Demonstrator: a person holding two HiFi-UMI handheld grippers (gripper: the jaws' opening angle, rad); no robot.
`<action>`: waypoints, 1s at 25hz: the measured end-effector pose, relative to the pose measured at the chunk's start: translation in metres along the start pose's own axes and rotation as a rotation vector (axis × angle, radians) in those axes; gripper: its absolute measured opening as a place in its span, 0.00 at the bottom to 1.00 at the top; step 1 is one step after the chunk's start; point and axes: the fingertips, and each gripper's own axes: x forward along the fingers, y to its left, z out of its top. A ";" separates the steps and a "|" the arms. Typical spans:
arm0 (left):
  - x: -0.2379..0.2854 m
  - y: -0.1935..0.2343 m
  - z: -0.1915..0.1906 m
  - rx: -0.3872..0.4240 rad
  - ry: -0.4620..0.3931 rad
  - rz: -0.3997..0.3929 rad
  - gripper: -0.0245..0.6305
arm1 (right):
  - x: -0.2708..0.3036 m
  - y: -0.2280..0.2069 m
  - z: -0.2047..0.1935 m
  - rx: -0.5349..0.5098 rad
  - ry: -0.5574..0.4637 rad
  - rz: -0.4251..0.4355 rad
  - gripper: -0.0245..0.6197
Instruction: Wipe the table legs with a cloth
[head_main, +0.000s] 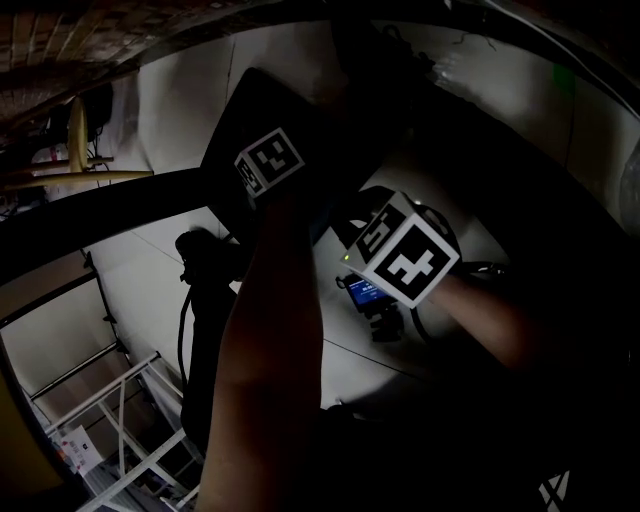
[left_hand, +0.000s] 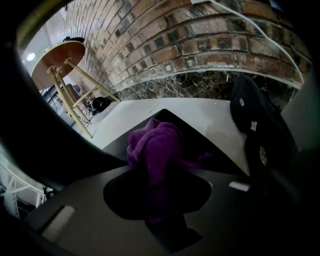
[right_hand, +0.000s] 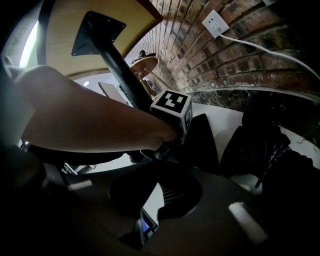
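Left gripper (left_hand: 156, 182): jaws clamped on the purple cloth (left_hand: 152, 145), which bunches out ahead of the tips so that the soft wad, not the hard jaws, meets the surface.
Cloth position: pushed up to the dark foot plate (left_hand: 200, 142) at the bottom of the table leg (right_hand: 122, 75), low down near the white floor (left_hand: 210, 115). It seems to be touching the plate, though the shadow makes this hard to confirm.
Left arm (right_hand: 85, 120): reaches in under the wooden tabletop (right_hand: 80, 20) and alongside the leg, probably because the leg's lower part can only be reached from there.
Right gripper (right_hand: 157, 197): jaws apart with nothing between them, only a wedge of pale floor showing in the gap. It hangs back behind the left one, apparently kept clear as the spare hand.
Step in hand: by my reading, wiping the base end of this leg.
Count, task things: one cloth; one table leg in view, with one mounting plate (right_hand: 97, 32) at its top and one foot plate.
Count, grippers: two, one loaded and one empty.
Count, surroundings: one round wooden stool (left_hand: 55, 55) by the brick wall (left_hand: 200, 45), one wall socket (right_hand: 214, 21) with one white cable (right_hand: 260, 42), and one black bag (left_hand: 255, 120) on the floor.
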 end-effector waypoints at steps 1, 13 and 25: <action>-0.003 -0.001 -0.004 -0.001 -0.003 -0.012 0.20 | -0.001 0.003 -0.001 -0.003 0.000 0.003 0.04; -0.060 0.018 -0.060 0.111 -0.187 -0.125 0.22 | 0.008 0.025 -0.001 -0.001 -0.013 0.023 0.04; -0.089 0.045 -0.105 0.039 -0.405 -0.258 0.22 | 0.028 0.033 -0.032 0.022 0.054 0.050 0.04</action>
